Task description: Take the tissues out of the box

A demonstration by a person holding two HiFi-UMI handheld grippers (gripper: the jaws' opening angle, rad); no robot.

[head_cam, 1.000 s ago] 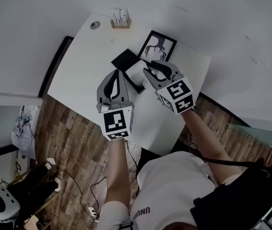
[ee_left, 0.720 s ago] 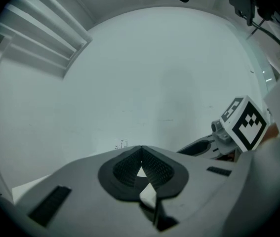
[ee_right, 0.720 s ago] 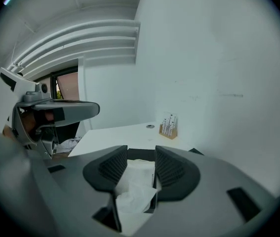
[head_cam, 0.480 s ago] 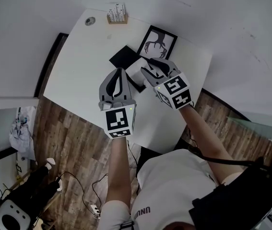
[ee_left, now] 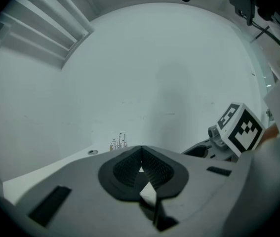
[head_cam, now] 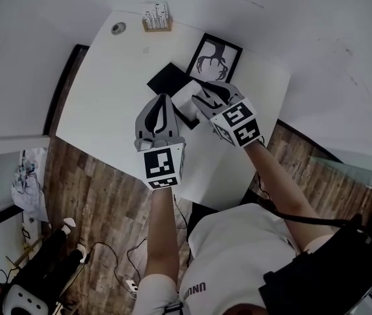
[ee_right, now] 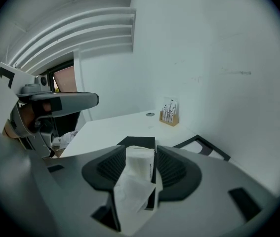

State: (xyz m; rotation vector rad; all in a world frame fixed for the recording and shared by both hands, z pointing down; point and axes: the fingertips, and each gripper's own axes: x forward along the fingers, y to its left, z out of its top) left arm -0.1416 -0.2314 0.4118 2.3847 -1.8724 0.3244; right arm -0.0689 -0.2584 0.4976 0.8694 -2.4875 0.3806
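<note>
Tissue (ee_right: 137, 167) upright from black box (ee_right: 136, 140)

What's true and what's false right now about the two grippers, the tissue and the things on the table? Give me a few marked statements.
1. The left gripper's jaws are together. True.
2. The right gripper has nothing between its jaws. False: a white tissue stands between them, and the jaws are opening.
3. The framed picture lies on the floor. False: it lies on the white table, just beyond the black box.
4. A small wooden holder stands at the table's far edge. True.
</note>
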